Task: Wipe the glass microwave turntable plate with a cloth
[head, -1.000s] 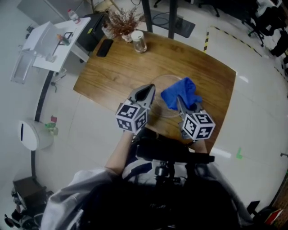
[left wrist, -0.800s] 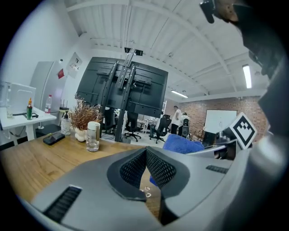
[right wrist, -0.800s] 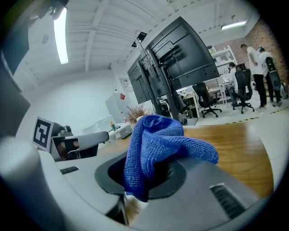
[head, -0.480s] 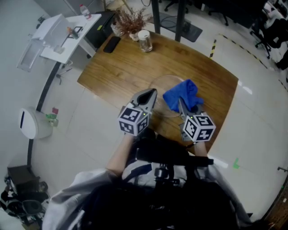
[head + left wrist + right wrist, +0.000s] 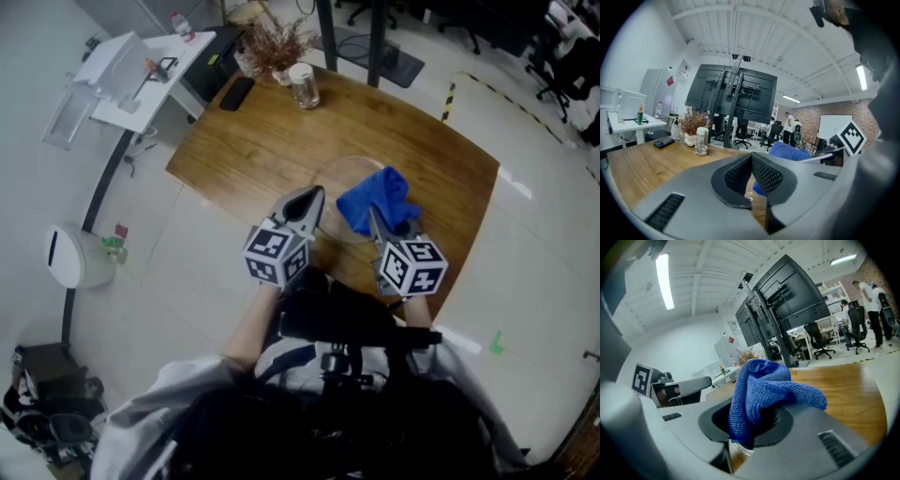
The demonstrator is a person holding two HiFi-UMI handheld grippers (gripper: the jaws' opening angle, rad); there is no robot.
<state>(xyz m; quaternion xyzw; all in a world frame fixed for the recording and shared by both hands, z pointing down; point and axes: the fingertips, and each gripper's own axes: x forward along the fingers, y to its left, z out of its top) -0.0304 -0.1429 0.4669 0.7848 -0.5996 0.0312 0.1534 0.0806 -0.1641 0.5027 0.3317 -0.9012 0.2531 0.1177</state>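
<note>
The clear glass turntable plate [image 5: 345, 178] lies on the wooden table [image 5: 253, 141] near its front edge. A blue cloth [image 5: 379, 197] is bunched over the plate's right side, and my right gripper [image 5: 376, 217] is shut on it. In the right gripper view the cloth [image 5: 764, 385] rises out of the jaws and hides the pads. My left gripper [image 5: 313, 195] is shut, with its tips at the plate's left rim. The left gripper view shows the pads [image 5: 766, 174] meeting at the tip [image 5: 751, 157]. I cannot tell if they pinch the rim.
At the table's far edge stand a glass jar [image 5: 305, 85], a dried plant [image 5: 275, 45] and a dark phone [image 5: 235, 93]. A white side table [image 5: 127, 75] stands beyond the left corner. Bare wood lies left of the plate. Office chairs and people show far behind.
The head view has shifted slightly. Both grippers, the cloth and the plate stay almost where they were.
</note>
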